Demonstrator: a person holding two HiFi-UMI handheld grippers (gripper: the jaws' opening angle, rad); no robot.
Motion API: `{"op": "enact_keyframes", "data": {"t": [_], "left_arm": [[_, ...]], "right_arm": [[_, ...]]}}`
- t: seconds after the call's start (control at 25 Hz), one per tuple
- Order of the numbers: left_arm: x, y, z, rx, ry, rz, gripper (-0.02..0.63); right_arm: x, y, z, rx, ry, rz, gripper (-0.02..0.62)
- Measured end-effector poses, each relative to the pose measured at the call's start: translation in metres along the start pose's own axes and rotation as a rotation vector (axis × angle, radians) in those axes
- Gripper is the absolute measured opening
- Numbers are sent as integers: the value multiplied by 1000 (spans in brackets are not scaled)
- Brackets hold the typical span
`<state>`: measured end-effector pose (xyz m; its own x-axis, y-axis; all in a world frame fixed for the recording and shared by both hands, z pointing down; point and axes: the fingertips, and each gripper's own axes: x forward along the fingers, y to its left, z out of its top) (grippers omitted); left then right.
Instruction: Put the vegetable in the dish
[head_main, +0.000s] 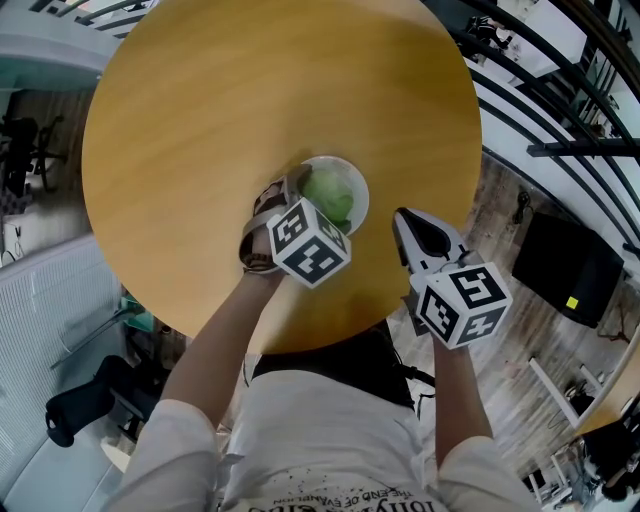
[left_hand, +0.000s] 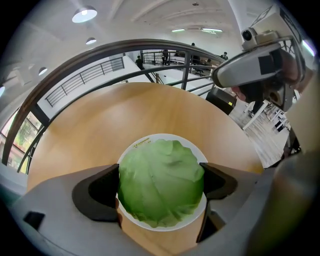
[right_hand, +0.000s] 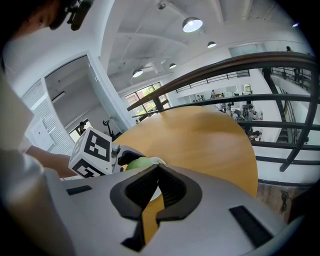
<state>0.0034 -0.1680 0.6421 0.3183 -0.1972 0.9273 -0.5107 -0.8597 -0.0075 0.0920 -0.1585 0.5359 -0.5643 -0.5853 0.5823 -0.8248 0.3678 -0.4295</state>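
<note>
Here, in the head view, a round wooden desk (head_main: 250, 100) carries a white dish (head_main: 341, 162) near its close edge. A green leafy vegetable (head_main: 335, 195) lies within the dish's rim. The left claw (head_main: 300, 200) reaches over the dish from the near side, and its marker cube (head_main: 310, 243) sits just behind. The right claw (head_main: 405, 222) hangs to the right of the dish, apart from it, over the desk's rim.

The left gripper view shows the left claw (left_hand: 160, 185) with its two dark jaws pressed against either side of the vegetable (left_hand: 161, 182). The vegetable fills the gap between them. The dish (left_hand: 150, 140) shows as a white ring around and beneath it; whether the vegetable rests on the dish or hangs just above it cannot be told.

In the right gripper view, the right claw (right_hand: 156, 167) has its jaw tips brought together with nothing between them. Beyond them stand the left claw's cube (right_hand: 92, 152) and a slice of the vegetable (right_hand: 137, 162) on the desk (right_hand: 200, 140).
</note>
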Motion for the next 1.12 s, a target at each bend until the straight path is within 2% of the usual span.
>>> {"op": "enact_keyframes", "data": {"t": [0.76, 1.12], "left_arm": [[6, -3, 2, 18, 33, -77, 489], [2, -2, 4, 7, -5, -79, 490]], "right_arm": [[4, 1, 3, 17, -9, 9, 24], [1, 3, 3, 14, -9, 8, 23]]}}
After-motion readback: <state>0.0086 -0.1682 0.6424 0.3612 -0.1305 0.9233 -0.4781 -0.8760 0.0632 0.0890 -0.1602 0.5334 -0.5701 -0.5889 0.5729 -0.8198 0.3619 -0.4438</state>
